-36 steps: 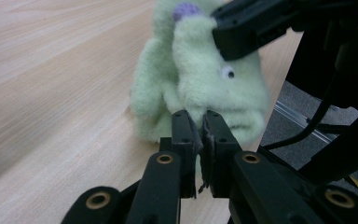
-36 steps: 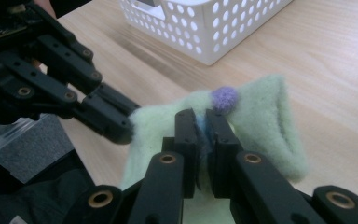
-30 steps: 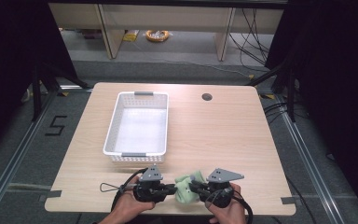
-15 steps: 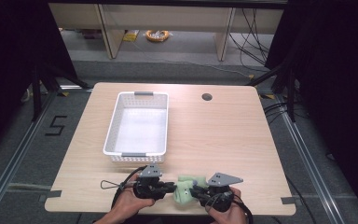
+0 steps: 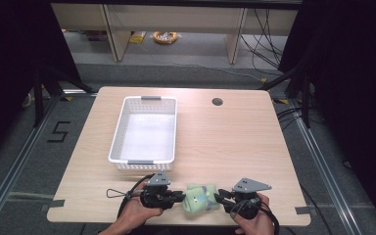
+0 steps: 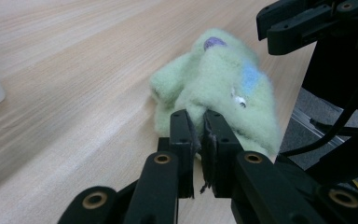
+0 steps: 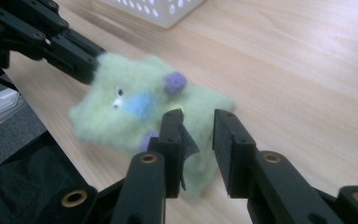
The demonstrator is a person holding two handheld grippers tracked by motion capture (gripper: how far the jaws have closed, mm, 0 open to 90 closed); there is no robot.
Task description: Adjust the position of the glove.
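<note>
Fuzz-green toy [image 5: 200, 198] lies between both tongs at the desk's [image 5: 235, 142] near edge, long axis running from left tongs [image 5: 180, 196], clamped on its end, to right tongs [image 5: 217, 198], whose jaws have just been opening, spread around it; white basket [image 5: 145, 128] beyond; grey floor around

High view above the near table [image 5: 235, 147] edge facing forward-down, both gripper views low, close, sharing the green plush [image 5: 200, 198]

Pale green fuzzy toy [image 7: 140, 105] with blue patch, purple dots, beside black fingers [image 7: 172, 135]; white perforated basket [image 5: 144, 129]; light wood-grain table [image 5: 235, 142].
</note>
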